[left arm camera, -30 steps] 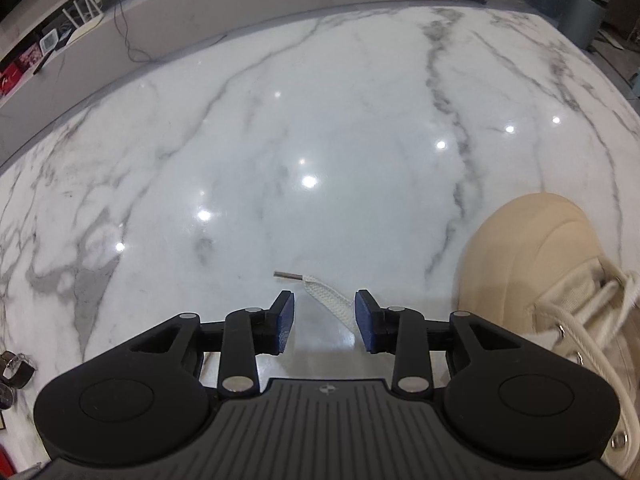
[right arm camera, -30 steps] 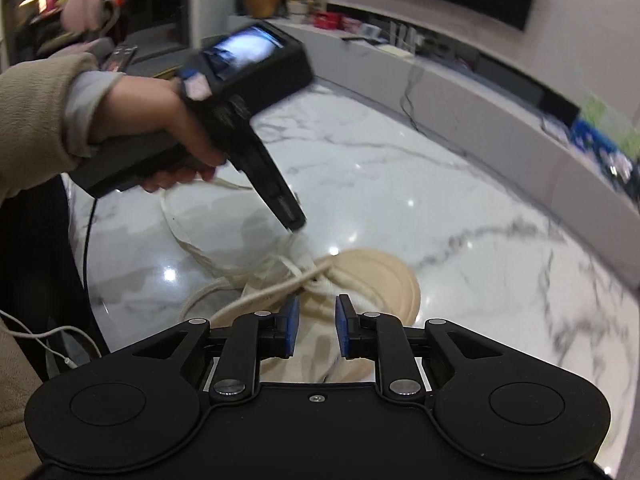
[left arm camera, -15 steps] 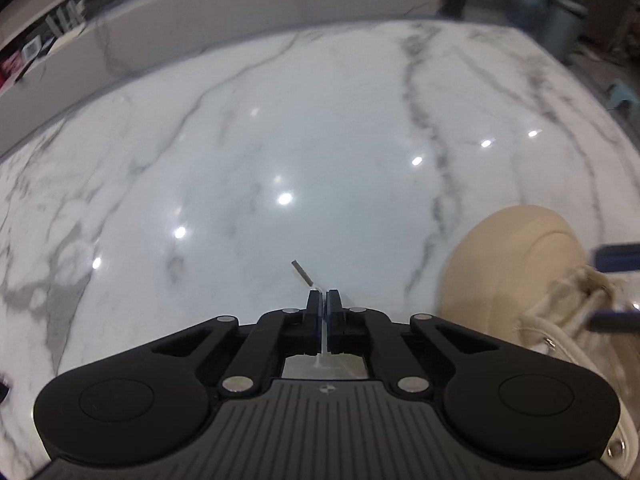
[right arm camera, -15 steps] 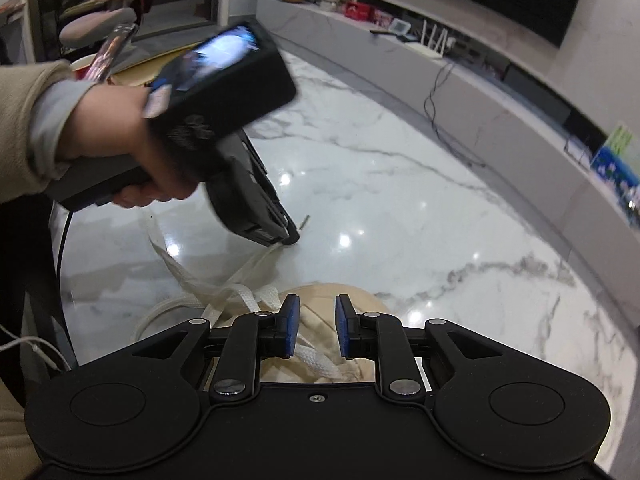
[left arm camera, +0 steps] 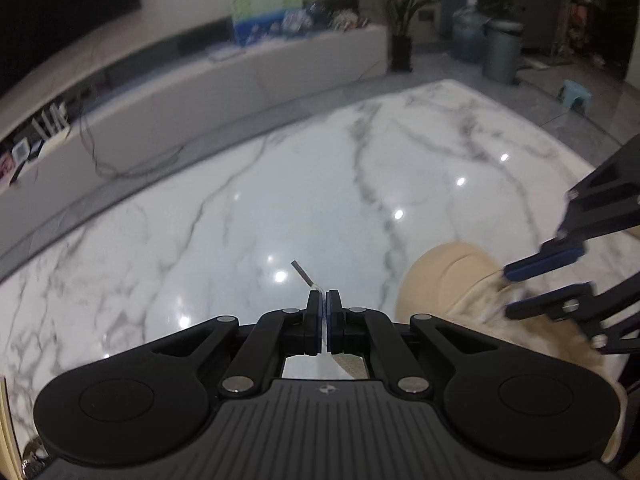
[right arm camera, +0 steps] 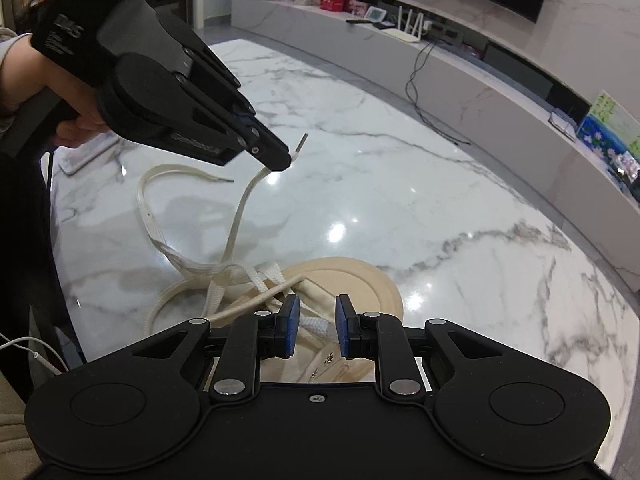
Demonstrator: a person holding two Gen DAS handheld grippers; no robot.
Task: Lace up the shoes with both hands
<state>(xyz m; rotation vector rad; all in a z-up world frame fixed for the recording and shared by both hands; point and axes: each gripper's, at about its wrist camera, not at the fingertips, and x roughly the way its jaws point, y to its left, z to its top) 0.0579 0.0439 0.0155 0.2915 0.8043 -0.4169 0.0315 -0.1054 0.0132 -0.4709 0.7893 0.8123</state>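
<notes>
The left gripper [left arm camera: 324, 300] is pinching the flat white lace [right arm camera: 240, 216] just behind its aglet [left arm camera: 302, 273], fingers pressed together. The aglet is projecting past the fingertips toward 11 o'clock in the left wrist view. In the right wrist view this held end is lifted clear of the marble table [right arm camera: 440, 200], and the lace is hanging slack from it down to the beige shoe [right arm camera: 360, 280].

The shoe is lying on the table at 6 o'clock in the right wrist view, directly ahead of the right gripper [right arm camera: 317, 320]. That gripper is hovering over the eyelet area with fingers spread, holding nothing. The second lace end [right arm camera: 224, 179] is lying loose on the table at 10 o'clock.

Handling judgement: the lace is light, soft and limp, so it is likely buckling if pushed. Only the aglet looks stiff enough to steer through an eyelet. Grip close behind the aglet. The canvas upper probably yields, so steadying the shoe beside the eyelet row is advisable.
</notes>
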